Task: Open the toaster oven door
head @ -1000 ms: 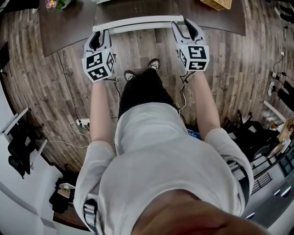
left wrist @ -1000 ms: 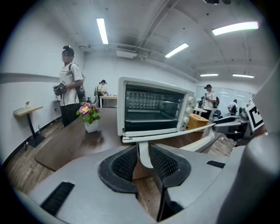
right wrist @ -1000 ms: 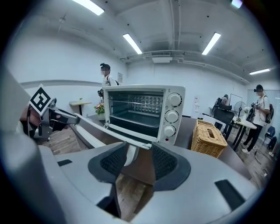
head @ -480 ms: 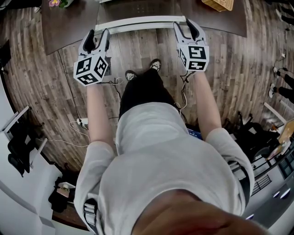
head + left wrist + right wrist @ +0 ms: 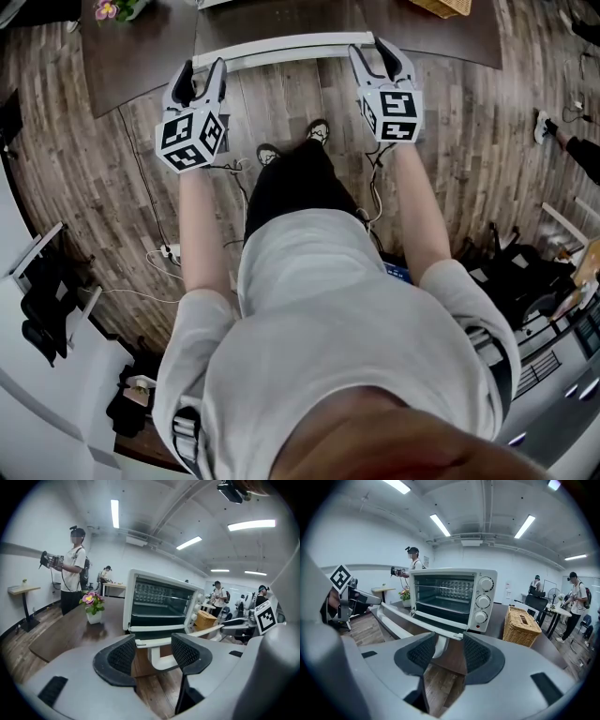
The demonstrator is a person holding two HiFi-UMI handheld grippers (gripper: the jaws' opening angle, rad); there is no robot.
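Head view: the glass door lies swung down flat at the near edge of the dark brown table, its white bar handle spanning from the left gripper to the right gripper. Left gripper view: the jaws, having just been opening, stand wide and released, the handle's end between them untouched, before the white box-shaped toaster oven. Right gripper view: jaws apart, unclenched, the handle's other end in their gap.
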